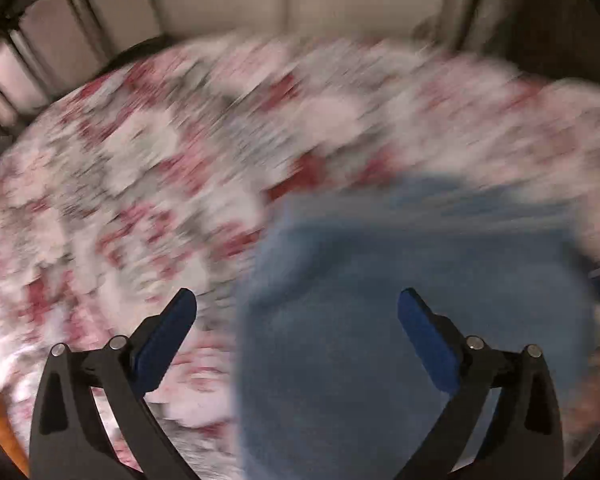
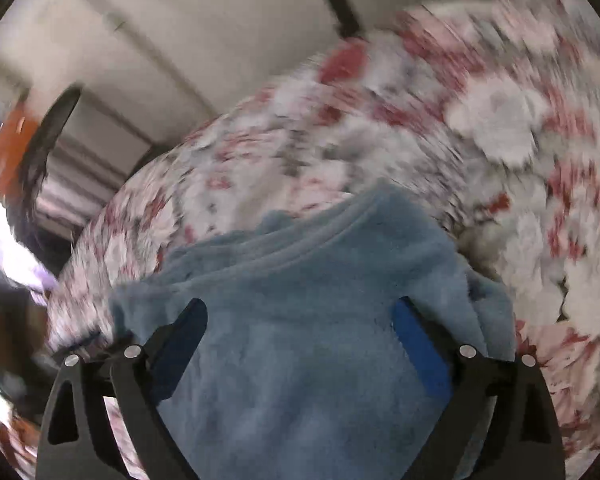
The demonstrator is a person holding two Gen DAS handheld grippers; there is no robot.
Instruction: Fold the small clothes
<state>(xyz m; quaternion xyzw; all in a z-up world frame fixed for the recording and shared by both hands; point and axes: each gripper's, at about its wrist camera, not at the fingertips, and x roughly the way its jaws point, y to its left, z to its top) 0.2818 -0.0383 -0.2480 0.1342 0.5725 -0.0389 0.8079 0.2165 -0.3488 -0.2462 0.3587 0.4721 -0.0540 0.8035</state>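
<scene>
The blue fleece garment (image 2: 300,320) is seen lying on the floral bedspread (image 2: 480,128), directly beneath the right gripper (image 2: 300,316), whose jaws stand wide apart with the cloth spread between them but not pinched; in the left wrist view the garment (image 1: 400,300) lies toward the right side of the left gripper (image 1: 298,304), also spread wide and clamped on nothing, its left finger over bare bedspread (image 1: 120,160); the right hand is judged better centred; blur hides the garment's long axis

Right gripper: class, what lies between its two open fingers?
In the right wrist view, the blue fleece garment lies between the open right gripper's fingers, unpinched.
</scene>
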